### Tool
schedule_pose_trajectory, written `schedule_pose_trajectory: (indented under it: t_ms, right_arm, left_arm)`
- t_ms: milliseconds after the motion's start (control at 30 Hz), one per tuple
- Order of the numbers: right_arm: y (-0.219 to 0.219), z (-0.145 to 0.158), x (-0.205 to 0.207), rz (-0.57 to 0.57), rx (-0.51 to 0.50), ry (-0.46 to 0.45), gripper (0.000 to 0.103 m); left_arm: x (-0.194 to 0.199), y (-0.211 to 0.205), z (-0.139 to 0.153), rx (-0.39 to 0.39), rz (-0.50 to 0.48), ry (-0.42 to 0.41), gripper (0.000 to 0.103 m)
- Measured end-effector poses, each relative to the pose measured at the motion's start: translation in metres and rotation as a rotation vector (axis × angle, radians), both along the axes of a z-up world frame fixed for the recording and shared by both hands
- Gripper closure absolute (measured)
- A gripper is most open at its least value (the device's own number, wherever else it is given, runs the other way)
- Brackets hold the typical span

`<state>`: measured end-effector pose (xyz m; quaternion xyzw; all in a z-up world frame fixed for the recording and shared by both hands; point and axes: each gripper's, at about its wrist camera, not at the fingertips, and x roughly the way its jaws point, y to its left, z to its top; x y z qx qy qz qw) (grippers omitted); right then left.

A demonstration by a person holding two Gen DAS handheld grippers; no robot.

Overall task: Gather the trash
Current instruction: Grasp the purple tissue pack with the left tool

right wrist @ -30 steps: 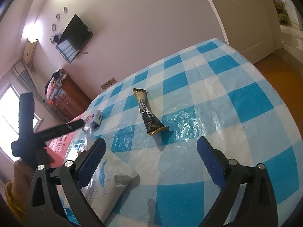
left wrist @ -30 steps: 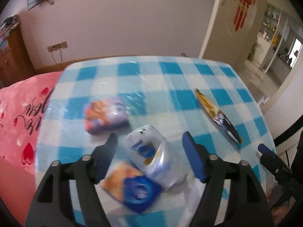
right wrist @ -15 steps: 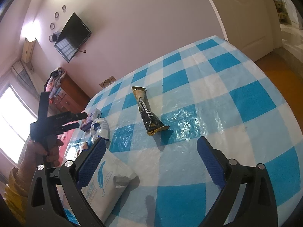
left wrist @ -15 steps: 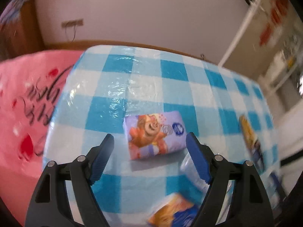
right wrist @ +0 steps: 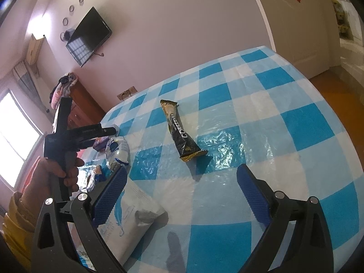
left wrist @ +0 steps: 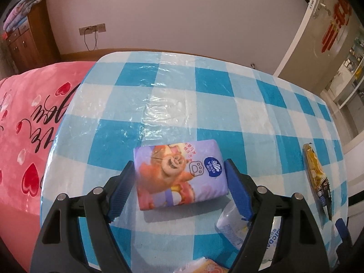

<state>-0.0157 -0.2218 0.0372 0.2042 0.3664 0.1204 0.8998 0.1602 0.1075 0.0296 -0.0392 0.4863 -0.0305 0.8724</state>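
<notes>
Brought left gripper (left wrist: 179, 191) off crumpled wrapper (left wrist: 229, 225), over purple tissue pack (left wrist: 179, 175). Fingers, after opening then closing slightly, spread astride pack, not pressing. Judged pack next pickup. Pack flat on tabletop (left wrist: 213, 104), soft, cartoon bear print. Right gripper (right wrist: 182, 195) idle, fingers spread, empty.

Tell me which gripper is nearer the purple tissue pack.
Left. The left gripper straddles the purple tissue pack, open jaws on either side. The right gripper hangs farther off, over bare cloth near the coffee sachet.
</notes>
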Motion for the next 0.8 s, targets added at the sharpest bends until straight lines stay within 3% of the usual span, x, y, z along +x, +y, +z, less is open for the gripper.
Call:
schedule_pose_trajectory:
  t_ms: [300,567,800]
  right_arm:
    - [0.018,0.001,0.002,0.024,-0.099,0.01,0.007]
    - [0.018,0.004,0.015,0.017,-0.057,0.069,0.007]
    - [0.028,0.018,0.037,0.032,-0.097,0.078,0.007]
  left_arm:
    - [-0.004,-0.004,-0.001,0.019,0.009,-0.022,0.027]
    - [-0.006,-0.005,-0.004,0.025,-0.003,-0.044,0.027]
    - [-0.011,-0.004,-0.004,0.026,-0.018,-0.061,0.029]
